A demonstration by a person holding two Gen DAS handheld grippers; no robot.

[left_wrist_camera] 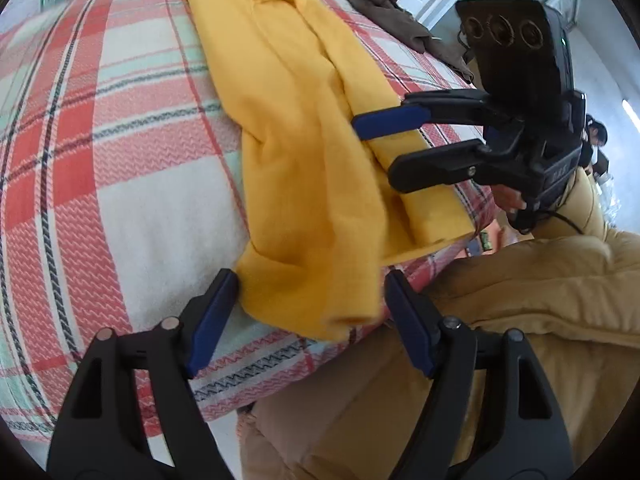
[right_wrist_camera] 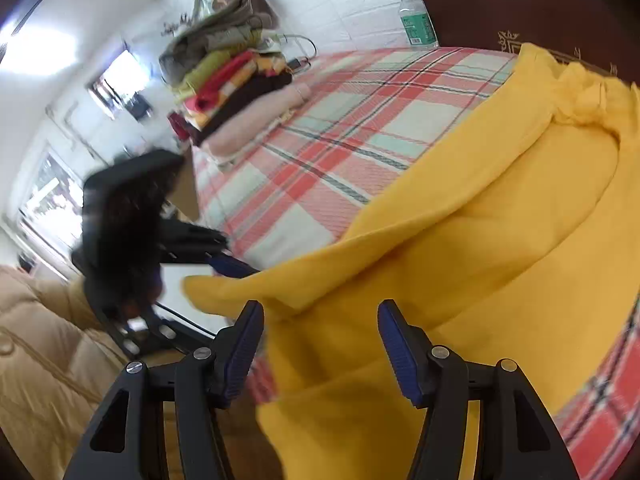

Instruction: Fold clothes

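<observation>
A yellow garment (left_wrist_camera: 304, 148) lies lengthwise on the plaid blanket (left_wrist_camera: 120, 160), folded into a long strip that reaches the bed's near edge. My left gripper (left_wrist_camera: 312, 280) is open, its blue pads either side of the strip's near end without pressing on it. My right gripper (left_wrist_camera: 372, 150) is open too, hovering over the strip's right edge. In the right wrist view the right gripper (right_wrist_camera: 320, 308) stands open above the yellow garment (right_wrist_camera: 460, 240), which fills the space below it. The left gripper (right_wrist_camera: 224, 252) shows blurred at the left, at the cloth's corner.
A stack of folded clothes (right_wrist_camera: 240, 92) sits at the bed's far corner, a water bottle (right_wrist_camera: 416, 20) behind it. A brown garment (left_wrist_camera: 396, 24) lies near the dark headboard (right_wrist_camera: 520, 0). The person's tan padded jacket (left_wrist_camera: 540, 300) is by the bed's near edge.
</observation>
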